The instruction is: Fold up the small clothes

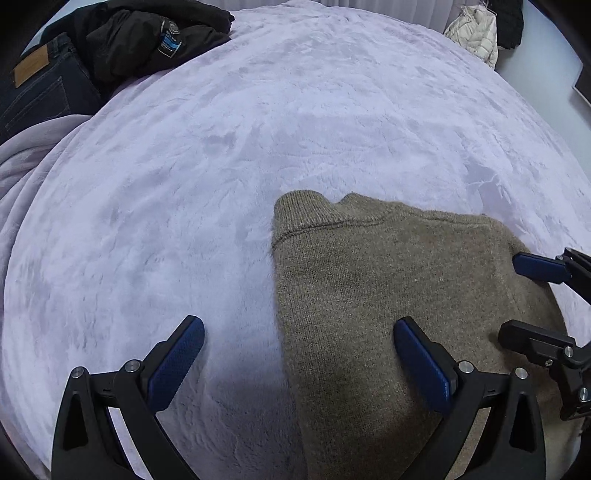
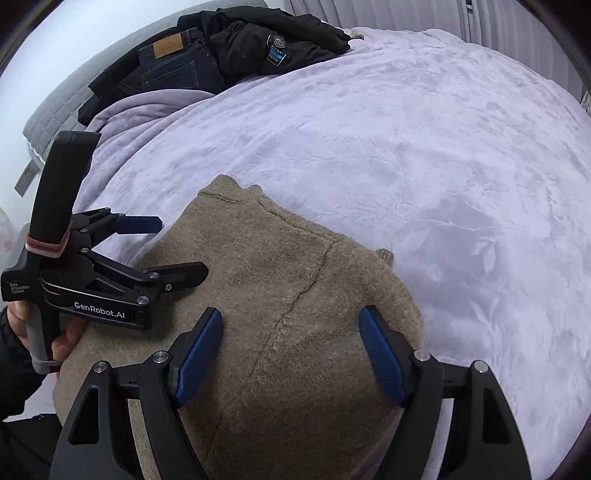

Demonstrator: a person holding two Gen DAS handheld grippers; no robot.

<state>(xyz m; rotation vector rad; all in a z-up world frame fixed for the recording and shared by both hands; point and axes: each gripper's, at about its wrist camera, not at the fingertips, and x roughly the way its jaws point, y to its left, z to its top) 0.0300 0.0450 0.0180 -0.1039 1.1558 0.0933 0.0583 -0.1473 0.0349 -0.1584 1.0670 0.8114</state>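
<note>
A brown knitted sweater (image 1: 388, 280) lies folded into a narrow block on the lilac plush bedspread (image 1: 258, 129), collar at its far end. My left gripper (image 1: 299, 328) is open and empty, hovering over the sweater's left edge, one finger over the bedspread. My right gripper (image 2: 291, 332) is open and empty above the sweater (image 2: 288, 280) near its front end. The left gripper also shows in the right wrist view (image 2: 181, 247), open, at the sweater's left edge. The right gripper's fingers (image 1: 539, 267) show at the right of the left wrist view.
A black jacket (image 2: 266, 40) and dark jeans (image 2: 173, 66) are piled at the far left of the bed. A cream puffer coat (image 1: 476, 33) hangs at the far right. The bedspread (image 2: 443, 147) is bunched at the left edge.
</note>
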